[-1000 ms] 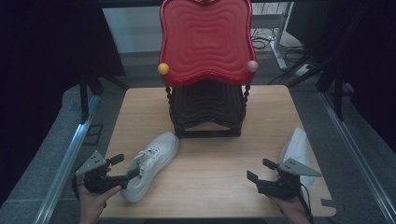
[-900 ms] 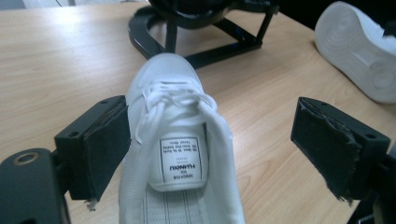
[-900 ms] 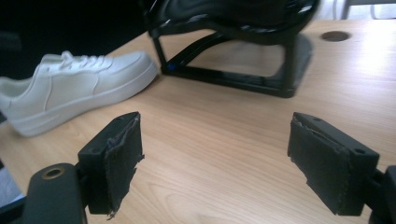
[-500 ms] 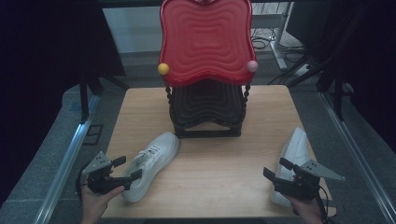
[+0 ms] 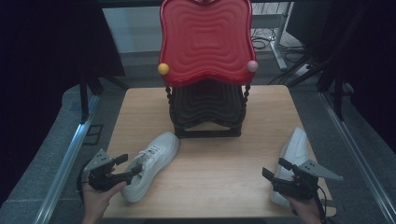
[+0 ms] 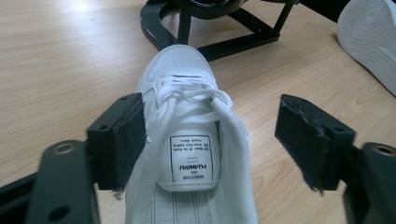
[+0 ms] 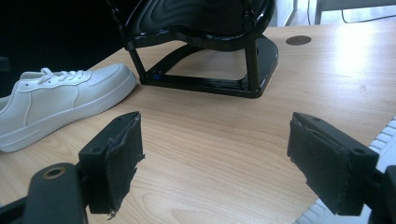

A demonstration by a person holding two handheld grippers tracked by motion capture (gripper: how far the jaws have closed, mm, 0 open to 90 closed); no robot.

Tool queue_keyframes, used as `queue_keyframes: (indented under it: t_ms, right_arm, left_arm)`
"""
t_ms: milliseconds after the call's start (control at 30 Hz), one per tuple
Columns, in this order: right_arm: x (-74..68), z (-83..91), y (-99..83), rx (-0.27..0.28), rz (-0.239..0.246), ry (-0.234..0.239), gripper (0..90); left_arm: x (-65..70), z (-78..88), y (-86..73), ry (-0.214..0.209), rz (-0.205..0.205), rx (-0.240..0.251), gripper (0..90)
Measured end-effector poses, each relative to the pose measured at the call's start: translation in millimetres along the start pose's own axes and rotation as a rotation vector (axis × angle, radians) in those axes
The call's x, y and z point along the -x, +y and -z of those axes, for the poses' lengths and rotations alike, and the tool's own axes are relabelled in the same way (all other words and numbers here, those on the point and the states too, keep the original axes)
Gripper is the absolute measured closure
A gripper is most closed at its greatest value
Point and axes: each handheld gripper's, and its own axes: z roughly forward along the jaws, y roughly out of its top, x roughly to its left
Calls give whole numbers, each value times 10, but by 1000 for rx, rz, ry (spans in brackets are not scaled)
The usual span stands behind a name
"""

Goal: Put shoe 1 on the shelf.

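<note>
Left gripper view looks along the left hand-held gripper [image 6: 210,140], whose jaws have just been closing, still apart around the heel of the upright white shoe [image 6: 187,140]; one pad touches its side. Its long axis runs away toward the black rack [image 6: 210,28]. The heel is cut off below.

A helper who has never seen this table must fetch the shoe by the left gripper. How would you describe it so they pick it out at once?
Start at the black rack under the red panel at the back of the wooden table. Just in front and left of its base lies a white lace-up sneaker, toe toward the rack. Unlike the other shoe, tipped sole-out at the right edge, it stands upright, laces up.
</note>
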Motion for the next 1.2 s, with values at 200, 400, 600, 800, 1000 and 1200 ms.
queue_keyframes:
  t_ms: [200, 400, 600, 800, 1000, 1200]
  right_arm:
    - [-11, -18, -10, -7, 2, 0, 186]
    - [-9, -25, -12, -7, -3, -5, 186]
    - [-2, -21, -16, -7, -5, -9, 186]
    - [6, 5, -10, -2, -5, -12, 187]
    - [21, 10, -12, -3, -11, -17, 187]
    - [10, 3, -14, -5, -6, -17, 187]
  left_arm:
    - [-7, -142, 10, 38, -19, -44, 337]
    - [-22, -233, 15, 29, -25, -64, 341]
    - [-19, -230, 27, 30, -36, -63, 359]
    - [-66, -158, 26, 48, -40, -49, 391]
    - [-160, -226, -55, 73, -19, -88, 405]
    - [-216, -381, -116, 98, -30, -143, 432]
